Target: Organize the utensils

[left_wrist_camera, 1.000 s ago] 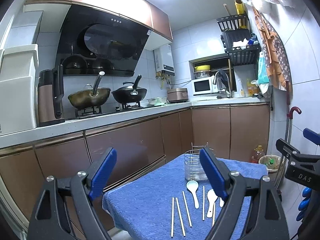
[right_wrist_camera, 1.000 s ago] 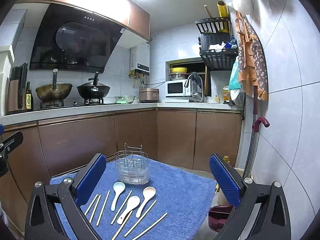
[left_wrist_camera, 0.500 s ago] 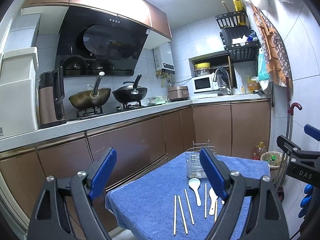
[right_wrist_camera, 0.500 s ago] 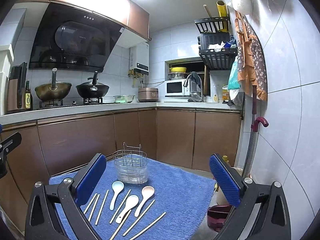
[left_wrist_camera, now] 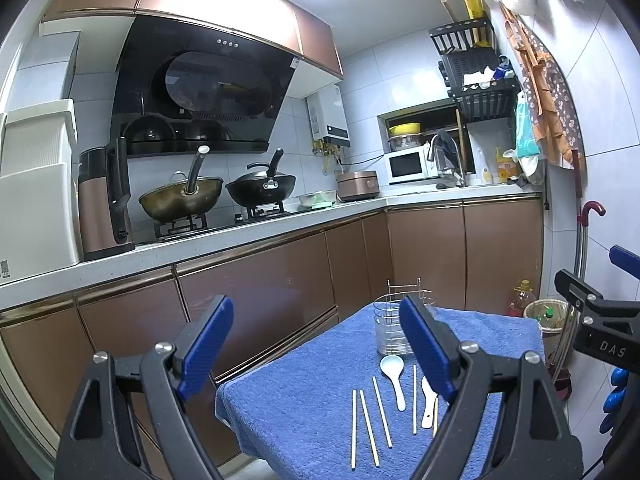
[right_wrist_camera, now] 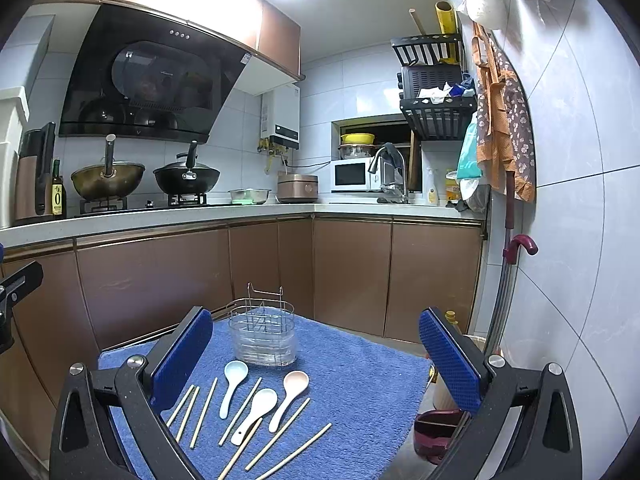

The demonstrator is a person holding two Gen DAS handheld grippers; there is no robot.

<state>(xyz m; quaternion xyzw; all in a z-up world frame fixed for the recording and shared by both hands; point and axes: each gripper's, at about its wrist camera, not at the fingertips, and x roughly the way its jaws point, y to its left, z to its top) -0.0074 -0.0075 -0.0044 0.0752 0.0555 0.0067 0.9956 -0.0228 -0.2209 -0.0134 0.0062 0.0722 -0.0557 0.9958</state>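
Since the earlier frame both views have eased slightly back. Your left gripper (left_wrist_camera: pixel 316 344) and right gripper (right_wrist_camera: pixel 316 350) are spread and empty. The spoons (right_wrist_camera: pixel 262 400) and chopsticks (right_wrist_camera: pixel 206 412) lie lengthwise toward the wire holder (right_wrist_camera: pixel 262 338), nearer your right gripper.

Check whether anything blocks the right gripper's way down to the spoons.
Nothing visible does. The right gripper hangs open above the blue towel, and the three spoons lie uncovered among loose chopsticks, in front of the wire holder.
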